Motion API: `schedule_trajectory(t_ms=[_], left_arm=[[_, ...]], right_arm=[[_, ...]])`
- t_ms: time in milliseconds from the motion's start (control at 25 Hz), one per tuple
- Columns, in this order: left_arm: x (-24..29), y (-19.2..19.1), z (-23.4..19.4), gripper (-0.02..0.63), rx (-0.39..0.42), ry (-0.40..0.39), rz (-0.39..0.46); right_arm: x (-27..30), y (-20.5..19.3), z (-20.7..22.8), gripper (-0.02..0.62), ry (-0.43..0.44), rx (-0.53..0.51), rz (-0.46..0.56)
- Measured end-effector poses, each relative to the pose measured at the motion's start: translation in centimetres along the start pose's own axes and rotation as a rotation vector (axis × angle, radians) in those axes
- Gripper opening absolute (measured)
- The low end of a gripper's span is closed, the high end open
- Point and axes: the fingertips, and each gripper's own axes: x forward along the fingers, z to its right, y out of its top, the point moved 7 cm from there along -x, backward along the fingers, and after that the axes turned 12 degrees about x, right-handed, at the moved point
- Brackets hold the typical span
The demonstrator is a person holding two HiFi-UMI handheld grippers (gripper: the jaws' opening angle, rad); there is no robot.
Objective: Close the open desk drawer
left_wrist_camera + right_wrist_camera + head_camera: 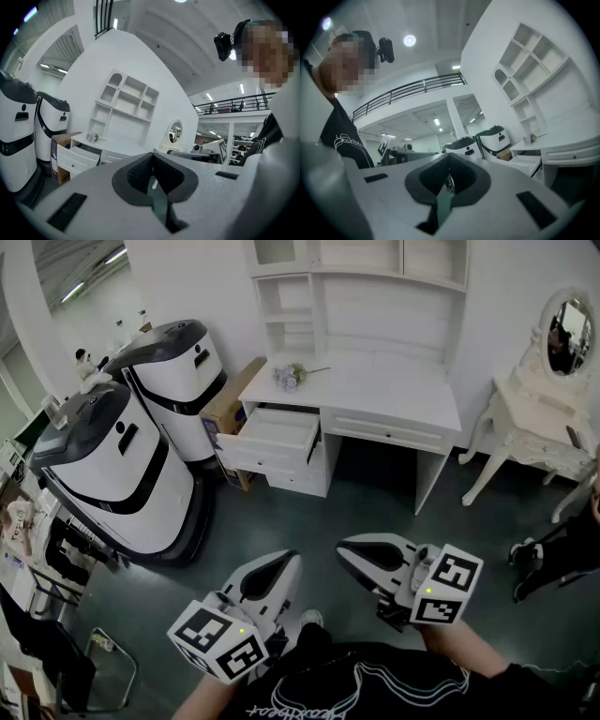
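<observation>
Starting at the left of the head view, two tall white-and-black machines (141,442) stand by a cardboard box (228,401), and just right of the box the open drawer (272,432) juts out of the left end of the white desk (375,385) in the upper middle of the frame. The drawer's front panel faces down the frame toward the person, so its sliding line runs up and a little to the right, back into the desk. Low in the frame, the left gripper (279,568) has its jaws pressed together with nothing between them, and it sits almost straight below the drawer, well apart from it. The right gripper (361,554) beside it is likewise closed and empty, pointing toward the left of the frame. The left one looks the nearer, so a push on the front panel would likely fall to it, once the person has stepped closer.
</observation>
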Motion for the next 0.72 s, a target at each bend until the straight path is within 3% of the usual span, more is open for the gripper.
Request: schedule_trajectory(t_ms=[360, 720], left_arm=[[-0.1, 0.3, 0.0, 0.005, 0.002, 0.007, 0.003], [0.8, -0.7, -1.6, 0.005, -0.027, 0.027, -0.002]], right_arm=[[0.2, 0.1, -0.1, 0.006, -0.018, -0.007, -0.016], [0.4, -0.1, 2.0, 0.006, -0.053, 0.055, 0.022]])
